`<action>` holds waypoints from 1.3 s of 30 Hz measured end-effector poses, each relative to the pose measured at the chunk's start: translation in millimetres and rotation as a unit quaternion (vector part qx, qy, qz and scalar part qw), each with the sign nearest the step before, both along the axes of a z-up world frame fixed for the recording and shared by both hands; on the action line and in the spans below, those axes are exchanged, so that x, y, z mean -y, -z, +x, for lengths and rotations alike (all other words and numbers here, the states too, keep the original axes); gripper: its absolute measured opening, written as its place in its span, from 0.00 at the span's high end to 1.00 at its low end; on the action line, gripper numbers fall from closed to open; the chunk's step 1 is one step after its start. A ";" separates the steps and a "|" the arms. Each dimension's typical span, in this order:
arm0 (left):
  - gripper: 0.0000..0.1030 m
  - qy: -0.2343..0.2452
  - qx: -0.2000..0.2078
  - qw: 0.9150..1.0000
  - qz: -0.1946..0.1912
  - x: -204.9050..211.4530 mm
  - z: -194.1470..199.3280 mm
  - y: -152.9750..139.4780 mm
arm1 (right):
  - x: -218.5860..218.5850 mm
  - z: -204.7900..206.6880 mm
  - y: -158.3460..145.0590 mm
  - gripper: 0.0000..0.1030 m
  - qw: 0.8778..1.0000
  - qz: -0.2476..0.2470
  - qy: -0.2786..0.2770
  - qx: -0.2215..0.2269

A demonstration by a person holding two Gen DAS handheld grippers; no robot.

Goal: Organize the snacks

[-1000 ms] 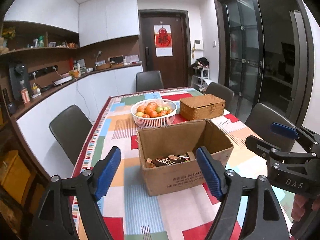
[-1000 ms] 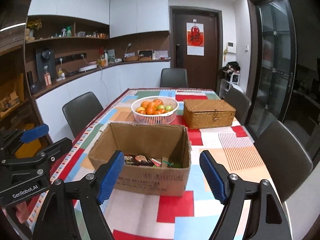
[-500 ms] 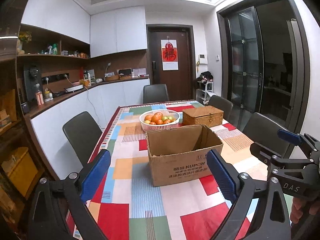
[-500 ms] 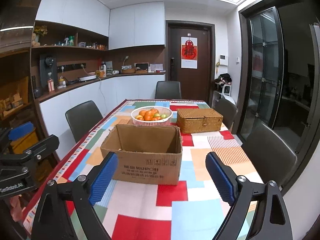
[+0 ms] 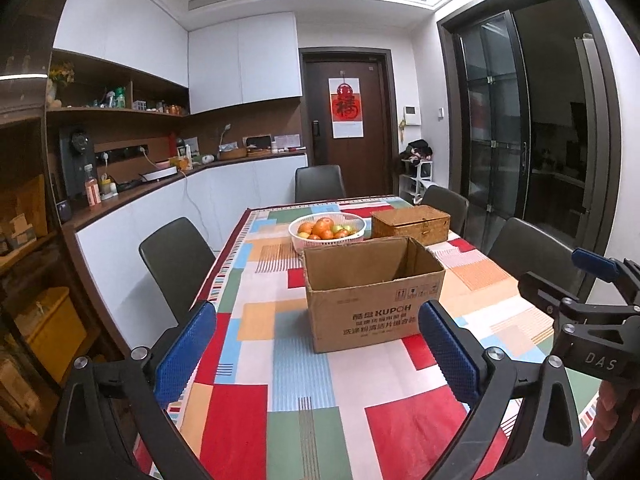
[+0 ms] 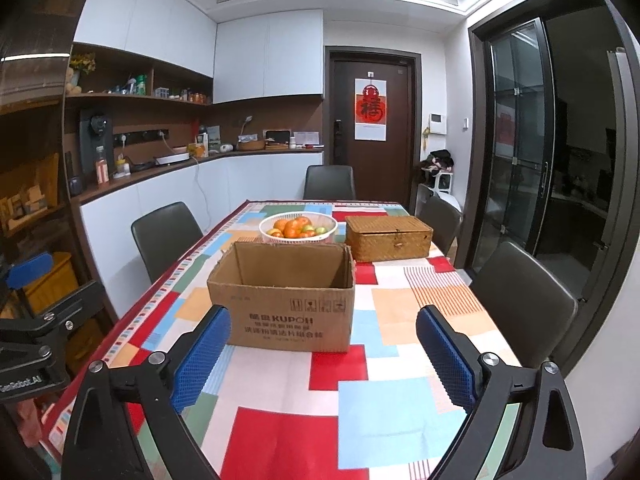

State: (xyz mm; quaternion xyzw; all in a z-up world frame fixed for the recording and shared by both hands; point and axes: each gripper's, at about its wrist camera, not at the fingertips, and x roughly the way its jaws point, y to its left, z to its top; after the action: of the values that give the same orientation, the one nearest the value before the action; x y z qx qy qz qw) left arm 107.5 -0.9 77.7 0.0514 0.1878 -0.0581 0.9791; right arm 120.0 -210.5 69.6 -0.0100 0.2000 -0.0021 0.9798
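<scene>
An open cardboard box (image 5: 376,312) (image 6: 288,316) stands on the patchwork tablecloth (image 5: 304,412), and its front wall hides whatever is inside. My left gripper (image 5: 318,344) hovers over the near table, back from the box; its jaws are opening wide and nothing is between the blue pads (image 5: 188,348). My right gripper (image 6: 324,350) is held the same way on the box's other side, its jaws also opening and empty. Each gripper shows at the edge of the other's view: the right gripper (image 5: 592,320) and the left gripper (image 6: 36,320).
Behind the box sit a white basket of fruit (image 5: 326,230) (image 6: 298,228) and a lidded wicker box (image 5: 412,224) (image 6: 388,236). Dark chairs (image 5: 176,260) (image 6: 520,292) line both table sides. A counter and shelves (image 5: 120,184) run along the left wall.
Both grippers have drawn back from the box and their jaws have spread wider. The snack packets seen inside the box a second ago are now hidden behind its front wall.
</scene>
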 end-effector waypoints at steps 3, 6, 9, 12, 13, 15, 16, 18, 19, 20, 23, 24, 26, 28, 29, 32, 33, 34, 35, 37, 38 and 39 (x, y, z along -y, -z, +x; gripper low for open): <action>0.00 -0.001 0.004 1.000 0.002 -0.2 -4.2 -0.6 | -0.2 -3.5 -1.6 0.08 1.000 0.000 0.002 0.002; 0.00 0.000 0.008 1.000 0.002 -0.8 -8.5 -1.9 | -0.6 -5.7 -1.5 0.08 1.000 0.000 0.001 0.002; 0.00 -0.002 0.010 1.000 0.003 -1.1 -9.9 -2.9 | 0.2 -7.2 -1.7 0.08 1.000 0.003 -0.001 0.003; 0.00 -0.003 0.012 1.000 0.004 -1.1 -11.3 -3.1 | 1.1 -9.1 -1.4 0.08 1.000 0.003 -0.001 0.004; 0.00 -0.003 0.013 1.000 0.004 -1.0 -11.6 -3.0 | 1.8 -10.1 -1.7 0.08 1.000 0.004 0.000 0.006; 0.00 -0.003 0.012 1.000 0.004 -0.3 -11.7 -2.7 | 2.1 -11.2 -1.9 0.08 1.000 0.004 0.001 0.007; 0.00 -0.003 0.012 1.000 0.004 -0.2 -11.8 -2.7 | 1.8 -12.3 -1.8 0.08 1.000 0.003 0.001 0.009; 0.00 -0.005 0.013 1.000 0.005 -0.1 -11.9 -2.8 | 1.9 -12.5 -2.0 0.08 1.000 0.002 0.002 0.009; 0.00 -0.005 0.013 1.000 0.006 -0.2 -11.8 -2.7 | 2.1 -12.8 -1.6 0.08 1.000 0.001 0.002 0.009; 0.00 -0.005 0.013 1.000 0.005 -0.5 -11.9 -2.5 | 1.3 -12.4 -1.3 0.08 1.000 0.001 0.002 0.008; 0.00 -0.007 0.013 1.000 0.005 -0.8 -12.0 -2.6 | 1.5 -12.2 -0.8 0.08 1.000 0.001 0.001 0.008; 0.00 -0.007 0.012 1.000 0.005 -0.4 -11.7 -2.5 | 1.1 -12.3 -0.4 0.08 1.000 0.001 0.000 0.007; 0.00 -0.008 0.012 1.000 0.005 -0.7 -11.8 -2.4 | 0.9 -12.0 0.6 0.08 1.000 0.001 0.000 0.005; 0.00 -0.008 0.011 1.000 0.005 -1.3 -11.9 -1.8 | 0.7 -11.8 1.4 0.08 1.000 0.001 -0.001 0.004; 0.00 -0.009 0.010 1.000 0.005 -1.5 -11.8 -1.6 | 0.9 -12.0 1.6 0.08 1.000 0.002 -0.001 0.003; 0.00 -0.009 0.010 1.000 0.006 -0.9 -11.4 -1.6 | 1.8 -11.7 1.6 0.08 1.000 0.001 0.000 0.003; 0.00 -0.008 0.010 1.000 0.006 -0.9 -11.2 -1.4 | 1.8 -11.2 1.4 0.08 1.000 0.001 0.000 0.002; 0.00 -0.008 0.010 1.000 0.006 -1.4 -11.2 -1.4 | 1.8 -11.1 1.4 0.08 1.000 0.001 0.000 0.002; 0.00 -0.008 0.010 1.000 0.006 -1.5 -11.4 -1.6 | 2.0 -11.1 1.6 0.08 1.000 0.001 -0.001 0.001; 0.00 -0.008 0.009 1.000 0.006 -1.8 -11.0 -1.3 | 1.8 -10.9 1.3 0.08 1.000 0.001 0.000 0.001; 0.00 -0.008 0.009 1.000 0.005 -1.9 -11.0 -1.4 | 1.9 -11.0 1.4 0.08 1.000 0.001 0.000 0.001; 0.00 -0.008 0.008 1.000 0.004 -1.9 -10.8 -1.5 | 2.1 -11.2 1.7 0.08 1.000 0.000 0.000 0.001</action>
State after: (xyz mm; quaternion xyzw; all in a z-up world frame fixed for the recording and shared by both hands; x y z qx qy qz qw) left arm 96.7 1.0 79.2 0.0546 0.1804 -0.0489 0.9809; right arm 108.8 -212.6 67.9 -0.0096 0.1993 -0.0017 0.9799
